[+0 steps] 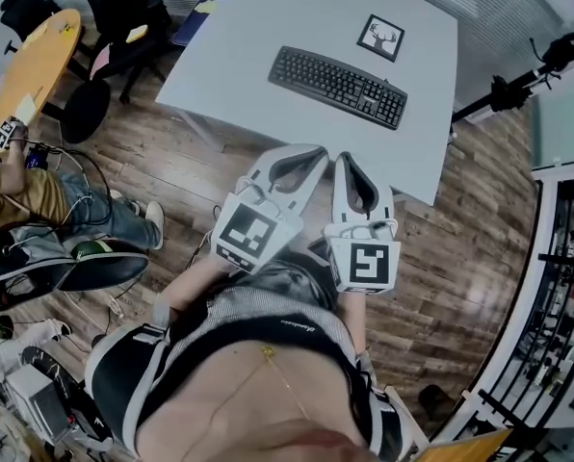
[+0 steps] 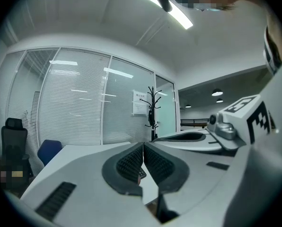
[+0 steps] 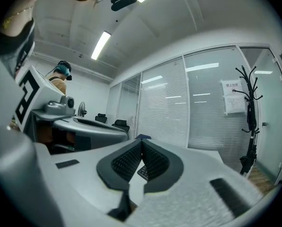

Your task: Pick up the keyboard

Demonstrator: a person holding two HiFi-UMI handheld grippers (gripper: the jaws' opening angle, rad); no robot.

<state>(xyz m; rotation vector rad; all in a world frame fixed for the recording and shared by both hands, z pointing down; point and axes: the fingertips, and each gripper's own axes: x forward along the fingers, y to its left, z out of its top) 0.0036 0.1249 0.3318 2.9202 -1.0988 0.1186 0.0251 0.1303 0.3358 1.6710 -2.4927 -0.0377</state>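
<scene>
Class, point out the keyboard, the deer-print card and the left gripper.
keyboard (image 1: 338, 87), head view, middle keys.
deer-print card (image 1: 380, 38), head view, its centre.
left gripper (image 1: 311, 154), head view, shut jaw tips.

The left gripper (image 2: 143, 145) hides nearly all of the keyboard (image 2: 141, 173) in its view, and the right gripper (image 3: 141, 141) does likewise; only a sliver of keys shows. The head view's top edge cuts the table (image 1: 268, 17), its left edge a seated person (image 1: 22, 195). The notice (image 2: 140, 103) is unreadable.

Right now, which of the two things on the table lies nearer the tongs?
The black keyboard. The square card with the deer print lies beyond it, farther off.
</scene>
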